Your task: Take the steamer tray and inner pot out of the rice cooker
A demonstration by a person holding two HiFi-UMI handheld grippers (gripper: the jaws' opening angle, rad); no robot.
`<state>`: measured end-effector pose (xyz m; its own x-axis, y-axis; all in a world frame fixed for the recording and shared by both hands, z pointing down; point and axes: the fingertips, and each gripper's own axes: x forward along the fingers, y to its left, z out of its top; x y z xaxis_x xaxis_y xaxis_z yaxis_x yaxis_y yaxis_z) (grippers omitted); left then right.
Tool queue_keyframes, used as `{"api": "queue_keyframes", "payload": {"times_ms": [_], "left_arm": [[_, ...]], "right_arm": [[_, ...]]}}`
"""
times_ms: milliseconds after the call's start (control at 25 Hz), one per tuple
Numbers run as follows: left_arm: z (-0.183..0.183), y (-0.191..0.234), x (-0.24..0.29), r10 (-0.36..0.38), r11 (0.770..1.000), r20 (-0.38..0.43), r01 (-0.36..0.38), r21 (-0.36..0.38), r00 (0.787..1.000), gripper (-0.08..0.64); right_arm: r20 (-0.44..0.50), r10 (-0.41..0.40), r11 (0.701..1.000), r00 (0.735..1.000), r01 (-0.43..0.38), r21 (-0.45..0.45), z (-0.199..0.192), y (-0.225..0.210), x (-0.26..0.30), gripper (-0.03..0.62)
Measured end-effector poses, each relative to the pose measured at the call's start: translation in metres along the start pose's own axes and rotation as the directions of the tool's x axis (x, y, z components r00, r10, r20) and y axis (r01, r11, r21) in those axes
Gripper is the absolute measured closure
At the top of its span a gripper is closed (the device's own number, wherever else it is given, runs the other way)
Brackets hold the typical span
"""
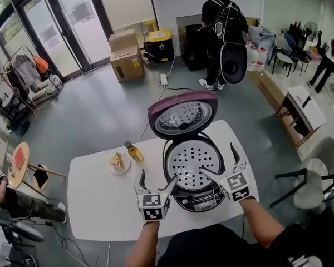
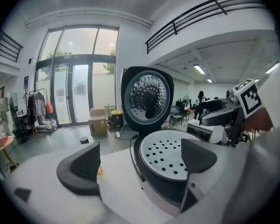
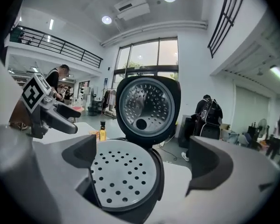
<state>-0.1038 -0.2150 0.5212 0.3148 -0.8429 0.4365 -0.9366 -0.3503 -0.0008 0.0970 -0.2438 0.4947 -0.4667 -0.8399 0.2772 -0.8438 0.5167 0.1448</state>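
Note:
The rice cooker [image 1: 196, 196] stands on the white table with its lid [image 1: 182, 114] swung up. A white perforated steamer tray [image 1: 192, 161] sits in its mouth and hides the inner pot. My left gripper [image 1: 156, 181] is open at the cooker's front left, nothing pressed between its fingers. My right gripper [image 1: 220, 163] is open over the cooker's right rim. In the left gripper view the tray [image 2: 170, 155] lies ahead between the open gripper [image 2: 140, 164] jaws. The right gripper view shows the tray [image 3: 123, 174] just past the open gripper [image 3: 144, 160].
On the white table [image 1: 100, 199], left of the cooker, are a small plate with food [image 1: 119, 162] and a little bottle [image 1: 134, 151]. A cord runs off the table's far edge. Chairs [image 1: 306, 182] stand to the right, and a person [image 1: 222, 32] stands far back.

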Motion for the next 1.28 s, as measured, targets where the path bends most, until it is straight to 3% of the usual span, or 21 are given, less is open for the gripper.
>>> {"api": "queue_keyframes", "payload": {"times_ms": [280,560,840,1280], "left_arm": [[-0.017,0.009,0.054,0.011,0.999,-0.147,-0.016,-0.031,0.989,0.025],[-0.04,0.01,0.088,0.006,1.0,-0.268,-0.001,0.02,0.963,0.026],[-0.046,0.008,0.104,0.043,0.991,-0.322,0.0,0.133,0.946,0.055],[-0.052,0.003,0.115,0.083,0.962,-0.329,0.01,0.272,0.941,0.173]], "right_arm": [[-0.242,0.004,0.999,0.97,-0.014,-0.037,-0.054,-0.038,0.051,0.003],[-0.413,0.079,0.982,0.907,-0.142,-0.124,-0.091,-0.041,0.084,0.011],[-0.451,0.094,0.956,0.888,-0.207,-0.207,-0.105,-0.038,0.097,0.128],[-0.425,0.082,0.927,0.901,-0.226,-0.299,-0.11,-0.034,0.103,0.367]]}}
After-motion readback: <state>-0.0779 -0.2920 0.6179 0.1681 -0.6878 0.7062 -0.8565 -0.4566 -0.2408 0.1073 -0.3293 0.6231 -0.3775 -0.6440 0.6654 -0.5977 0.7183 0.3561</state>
